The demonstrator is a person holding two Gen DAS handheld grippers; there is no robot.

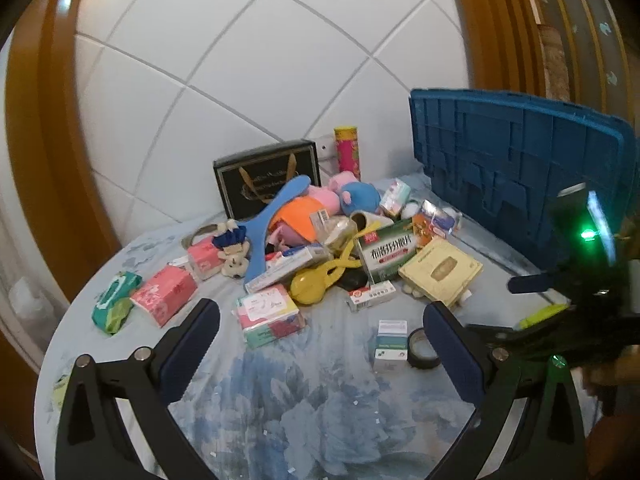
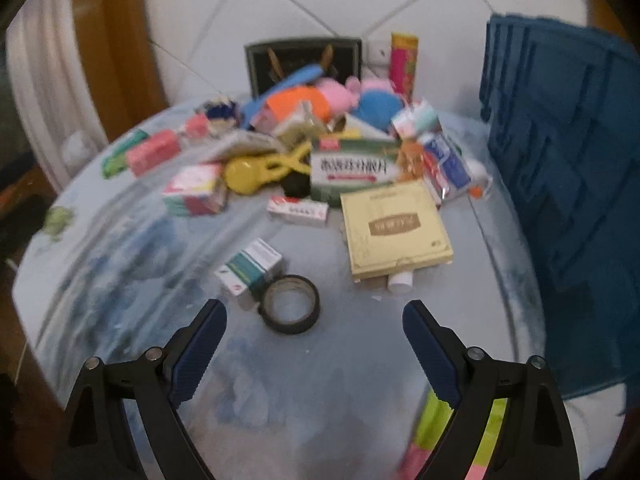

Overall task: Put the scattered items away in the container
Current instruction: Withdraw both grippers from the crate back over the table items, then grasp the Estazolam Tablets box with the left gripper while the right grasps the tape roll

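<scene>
Tabletop (image 1: 320, 412): round, covered with a pale blue floral cloth, set against a white tiled wall.

Blue container (image 1: 520, 168): ribbed plastic crate standing at the right edge of the tabletop, its wall facing both cameras; interior not visible. In the right wrist view it fills the right side (image 2: 560, 200).

Black gift box (image 1: 268, 178): upright at the back against the wall, gold ribbon print on its face.

Heap of scattered items, centre-back of the tabletop: pink and blue plush toys (image 1: 352, 196), a blue hanger (image 1: 272, 216) leaning across them, an orange item beneath. A tall pink-and-yellow tube (image 1: 348, 154) stands behind the heap.

Green-and-white medicine box (image 1: 386, 252): front of the heap, tilted. Just beside it to the right, a flat cream box (image 1: 440, 270) lying on the cloth.

Yellow clip-like tool (image 1: 320, 280): left of the medicine box. Pink tissue pack (image 1: 164, 296) and green wipes pack (image 1: 114, 302): apart at the left.

Small teal-and-white carton (image 2: 250, 266): near edge, touching a black tape roll (image 2: 290, 304) lying flat.

Left claw (image 1: 320, 320): spread wide, nothing between the fingers, above bare cloth.

Right claw (image 2: 314, 320): spread wide, empty; tape roll lies just beyond its fingertips, nearer the left one. View blurred.
</scene>
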